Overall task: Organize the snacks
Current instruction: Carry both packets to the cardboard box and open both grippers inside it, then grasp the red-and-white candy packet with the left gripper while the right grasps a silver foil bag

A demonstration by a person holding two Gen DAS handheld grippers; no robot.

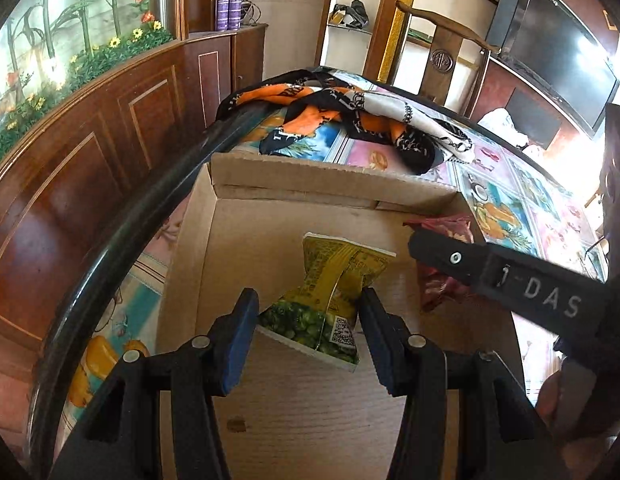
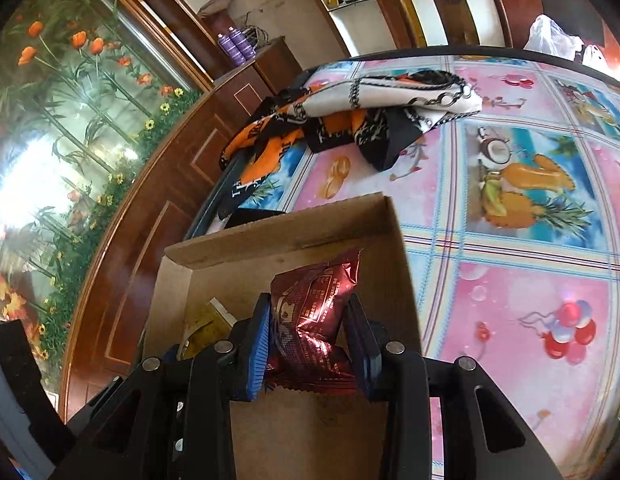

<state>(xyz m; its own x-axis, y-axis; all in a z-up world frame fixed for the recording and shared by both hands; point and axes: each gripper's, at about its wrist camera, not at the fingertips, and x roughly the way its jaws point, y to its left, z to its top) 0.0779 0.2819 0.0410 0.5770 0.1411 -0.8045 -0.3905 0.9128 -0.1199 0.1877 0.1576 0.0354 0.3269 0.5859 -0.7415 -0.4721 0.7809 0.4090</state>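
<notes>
Left wrist view first: nearest the lens, the left gripper (image 1: 308, 322) has its blue pads pressed on both sides of a yellow-green pea snack packet (image 1: 334, 300), pinching its middle, above the floor of the cardboard box (image 1: 310, 408). At about 2 o'clock the right gripper (image 1: 424, 246) enters over the same box with a dark red snack packet (image 1: 438, 284). In the right wrist view its narrow-set fingers (image 2: 256, 342) squeeze this red foil packet at the waist, and the yellow packet shows at 9 o'clock, lower in the box. Farther, at 12 o'clock, past the box wall, an orange and black scarf (image 2: 342, 120) lies crumpled on the fruit-pattern tablecloth (image 2: 530, 208).

I judge both packets are being placed into the box. To do it well, each should come low to the cardboard before the fingers part, the green one toward 9 o'clock and the red one toward 3 o'clock, so they lie side by side and not overlapping.
</notes>
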